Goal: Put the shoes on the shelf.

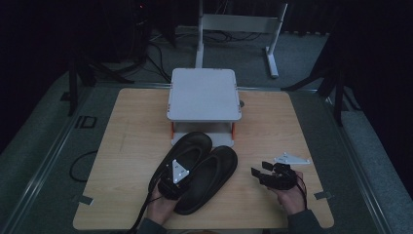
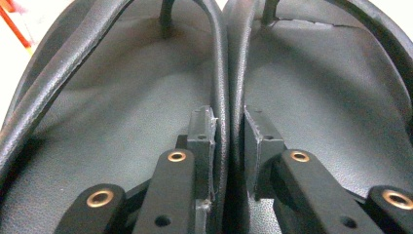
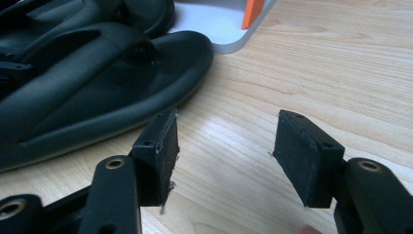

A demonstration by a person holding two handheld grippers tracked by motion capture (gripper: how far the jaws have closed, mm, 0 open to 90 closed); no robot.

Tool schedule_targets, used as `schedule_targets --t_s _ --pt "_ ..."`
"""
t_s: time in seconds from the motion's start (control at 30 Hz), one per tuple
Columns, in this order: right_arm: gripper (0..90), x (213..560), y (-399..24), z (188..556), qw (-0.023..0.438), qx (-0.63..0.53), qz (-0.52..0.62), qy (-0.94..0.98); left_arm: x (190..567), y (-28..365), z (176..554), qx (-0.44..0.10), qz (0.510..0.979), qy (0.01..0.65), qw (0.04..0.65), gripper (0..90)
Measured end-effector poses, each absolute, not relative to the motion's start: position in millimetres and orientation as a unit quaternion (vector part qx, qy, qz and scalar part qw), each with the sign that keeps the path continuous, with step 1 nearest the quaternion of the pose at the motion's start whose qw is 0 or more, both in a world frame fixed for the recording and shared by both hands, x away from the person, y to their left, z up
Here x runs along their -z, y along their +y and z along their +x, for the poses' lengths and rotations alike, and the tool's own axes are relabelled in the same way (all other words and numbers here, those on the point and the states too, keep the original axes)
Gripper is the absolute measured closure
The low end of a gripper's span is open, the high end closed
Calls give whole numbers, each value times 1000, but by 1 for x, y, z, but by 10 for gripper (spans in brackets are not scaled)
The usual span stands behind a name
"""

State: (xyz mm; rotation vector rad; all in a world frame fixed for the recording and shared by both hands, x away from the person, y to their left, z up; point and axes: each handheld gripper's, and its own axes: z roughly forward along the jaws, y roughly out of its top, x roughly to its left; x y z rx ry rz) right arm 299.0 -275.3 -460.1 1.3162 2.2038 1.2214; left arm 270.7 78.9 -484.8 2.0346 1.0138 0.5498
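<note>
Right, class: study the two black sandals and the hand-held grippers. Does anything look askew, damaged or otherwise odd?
One oddity: the left hand-held gripper pinches the inner edges of both sandals, the left sandal and the right sandal, together. The right hand-held gripper hangs open over the table.

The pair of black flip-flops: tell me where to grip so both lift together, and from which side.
Grip the two inner edges where the flip-flops touch, from the heel end above. The left gripper already pinches both there; they lie flat, side by side.
</note>
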Motion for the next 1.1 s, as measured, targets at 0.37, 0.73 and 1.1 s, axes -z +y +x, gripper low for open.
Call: schedule_targets --t_s 0.37,0.73,1.1 --pt "414 465 -279 301 149 -420 465 765 479 83 273 -214 792 408 401 761" --pt "414 469 -282 303 150 -417 472 762 473 85 276 -221 781 421 406 762" --pt "414 473 -285 305 151 -413 478 760 468 84 281 -225 768 437 411 762"
